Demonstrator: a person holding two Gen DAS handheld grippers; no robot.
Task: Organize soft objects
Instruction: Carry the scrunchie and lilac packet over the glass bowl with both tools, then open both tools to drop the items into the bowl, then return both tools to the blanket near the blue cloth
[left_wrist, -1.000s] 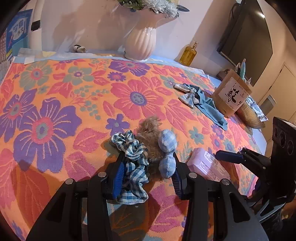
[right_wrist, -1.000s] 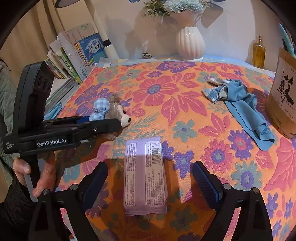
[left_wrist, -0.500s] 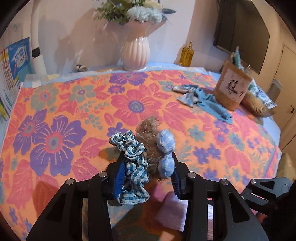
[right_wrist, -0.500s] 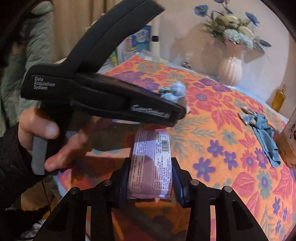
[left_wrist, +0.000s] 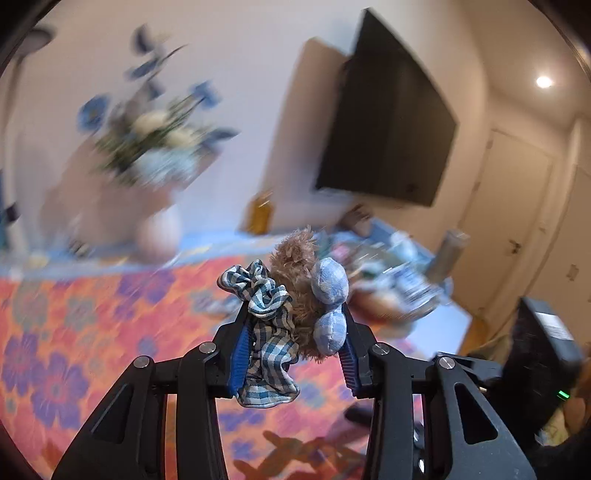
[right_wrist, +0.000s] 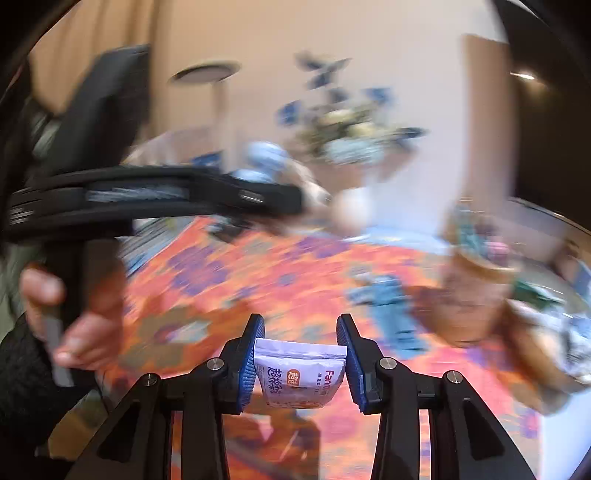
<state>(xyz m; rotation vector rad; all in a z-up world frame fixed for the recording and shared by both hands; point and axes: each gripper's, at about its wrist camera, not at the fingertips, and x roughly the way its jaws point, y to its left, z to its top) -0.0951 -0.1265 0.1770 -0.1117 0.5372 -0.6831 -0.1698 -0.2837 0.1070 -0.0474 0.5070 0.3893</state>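
My left gripper (left_wrist: 293, 332) is shut on a small brown plush toy (left_wrist: 301, 291) with blue checked ears and a blue checked scarf, and holds it above the floral tablecloth (left_wrist: 74, 332). My right gripper (right_wrist: 300, 354) is shut on a soft pink tissue pack (right_wrist: 300, 373) and holds it in the air over the cloth (right_wrist: 280, 280). The left gripper and the hand on it cross the left of the right wrist view (right_wrist: 155, 199). A blue cloth (right_wrist: 391, 310) lies on the table ahead. Both views are motion-blurred.
A white vase of flowers (left_wrist: 159, 236) and an amber bottle (left_wrist: 262, 214) stand at the back. A brown box (right_wrist: 465, 295) and a woven basket (left_wrist: 384, 299) with items sit at the right. A black screen (left_wrist: 388, 125) hangs on the wall.
Both grippers have lifted their loads off the table and swung up and to the right. The tissue pack has tipped end-on in the right gripper. The views have blurred.
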